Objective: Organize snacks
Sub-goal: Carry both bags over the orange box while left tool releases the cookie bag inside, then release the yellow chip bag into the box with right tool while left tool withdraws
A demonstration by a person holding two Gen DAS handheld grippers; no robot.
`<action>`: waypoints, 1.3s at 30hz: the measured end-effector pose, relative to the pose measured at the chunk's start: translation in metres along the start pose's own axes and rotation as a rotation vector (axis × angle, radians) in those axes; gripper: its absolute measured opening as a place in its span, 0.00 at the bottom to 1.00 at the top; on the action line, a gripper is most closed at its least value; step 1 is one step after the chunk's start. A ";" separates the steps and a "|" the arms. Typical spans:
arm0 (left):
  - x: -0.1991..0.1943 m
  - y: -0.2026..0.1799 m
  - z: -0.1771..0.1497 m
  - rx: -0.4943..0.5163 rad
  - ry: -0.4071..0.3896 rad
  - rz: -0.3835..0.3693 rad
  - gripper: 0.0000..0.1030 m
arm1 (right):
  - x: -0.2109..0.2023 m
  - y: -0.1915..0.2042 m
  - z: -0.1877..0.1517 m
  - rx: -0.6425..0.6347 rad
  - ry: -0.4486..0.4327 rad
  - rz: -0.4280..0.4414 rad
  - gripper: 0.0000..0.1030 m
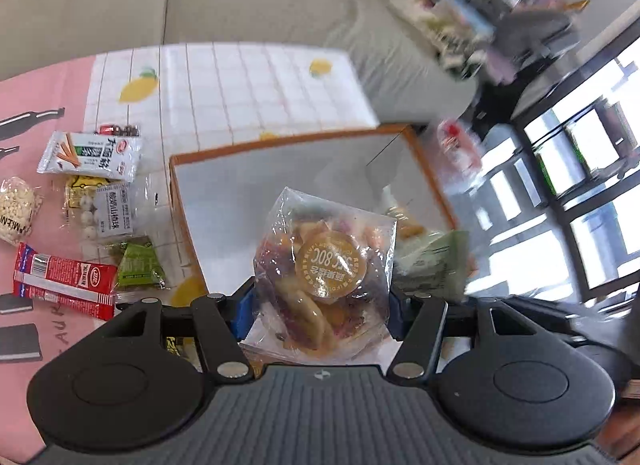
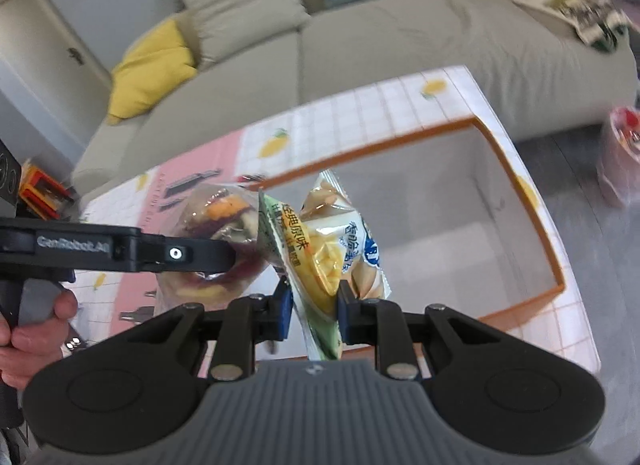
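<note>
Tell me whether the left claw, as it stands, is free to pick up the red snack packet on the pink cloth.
Probably not yet. The left claw is shut on a clear bag of mixed snacks over the orange-rimmed box. The red snack packet lies uncovered.

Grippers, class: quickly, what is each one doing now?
Left gripper: closed on the clear mixed-snack bag.
Right gripper: closed on the yellow-green snack packet.

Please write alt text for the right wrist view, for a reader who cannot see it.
The right gripper pinches snack packets above an empty orange-rimmed box. At left, the left gripper carries a clear bag of mixed snacks. A beige sofa stands behind the table.
</note>
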State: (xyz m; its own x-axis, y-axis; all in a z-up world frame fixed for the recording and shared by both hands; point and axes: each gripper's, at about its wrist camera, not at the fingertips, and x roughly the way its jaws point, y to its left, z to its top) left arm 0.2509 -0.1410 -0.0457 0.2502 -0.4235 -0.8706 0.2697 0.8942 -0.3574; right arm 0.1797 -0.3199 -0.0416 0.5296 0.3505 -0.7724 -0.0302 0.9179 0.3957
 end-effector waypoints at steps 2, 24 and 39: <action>0.022 -0.004 0.004 0.027 0.050 0.040 0.68 | 0.009 -0.015 0.004 0.016 0.029 -0.014 0.19; 0.089 -0.008 0.015 0.149 0.299 0.179 0.71 | 0.118 -0.058 0.022 0.101 0.364 0.000 0.19; 0.028 -0.009 0.005 0.158 0.177 0.122 0.71 | 0.149 -0.016 0.009 0.050 0.433 -0.095 0.20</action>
State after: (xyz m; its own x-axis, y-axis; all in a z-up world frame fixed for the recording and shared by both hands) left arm 0.2601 -0.1619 -0.0651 0.1267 -0.2697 -0.9546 0.3931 0.8972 -0.2013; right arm 0.2671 -0.2845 -0.1586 0.1239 0.3202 -0.9392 0.0484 0.9434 0.3280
